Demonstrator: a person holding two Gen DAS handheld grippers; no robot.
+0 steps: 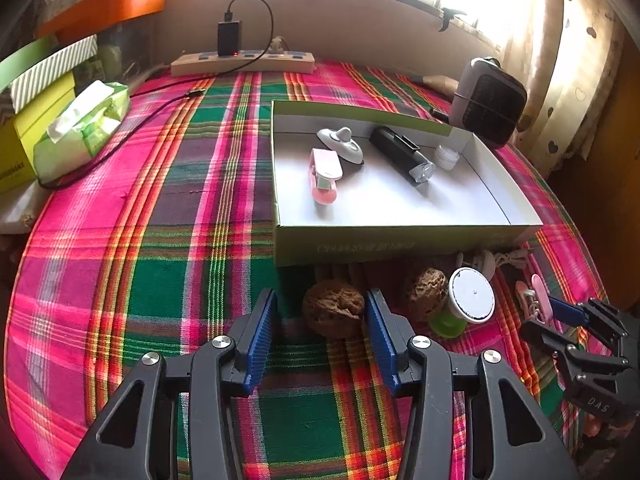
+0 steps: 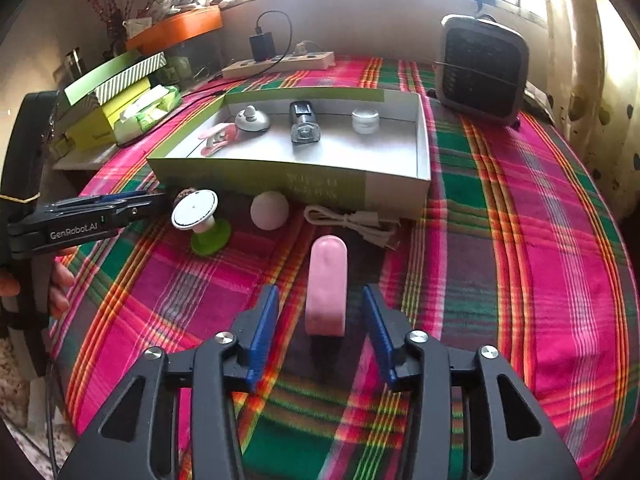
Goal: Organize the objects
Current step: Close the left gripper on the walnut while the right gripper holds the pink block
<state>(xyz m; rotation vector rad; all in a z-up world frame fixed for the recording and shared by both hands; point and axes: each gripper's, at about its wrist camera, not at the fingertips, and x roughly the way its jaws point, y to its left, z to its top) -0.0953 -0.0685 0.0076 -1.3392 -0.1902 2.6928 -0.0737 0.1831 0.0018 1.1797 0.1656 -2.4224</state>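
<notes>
A shallow white box (image 1: 392, 222) (image 2: 422, 148) on the plaid cloth holds a pink clip (image 1: 325, 176), a white-grey round gadget (image 1: 340, 144), a black torch (image 1: 402, 154) and a small white jar (image 1: 447, 156). My left gripper (image 1: 320, 304) is open, with a walnut (image 1: 333, 314) lying between its fingertips. A second walnut (image 1: 426, 294) and a white-topped green stand (image 1: 466, 300) (image 2: 200, 216) lie to its right. My right gripper (image 2: 320, 300) is open around a pink oblong case (image 2: 327, 286), not touching it.
A white ball (image 2: 270, 210) and a coiled white cable (image 2: 352, 222) lie against the box front. A grey fan heater (image 2: 482, 68) stands at the back right. A power strip (image 1: 242, 62), a tissue pack (image 1: 86, 124) and stacked boxes (image 2: 108, 100) sit at the back left.
</notes>
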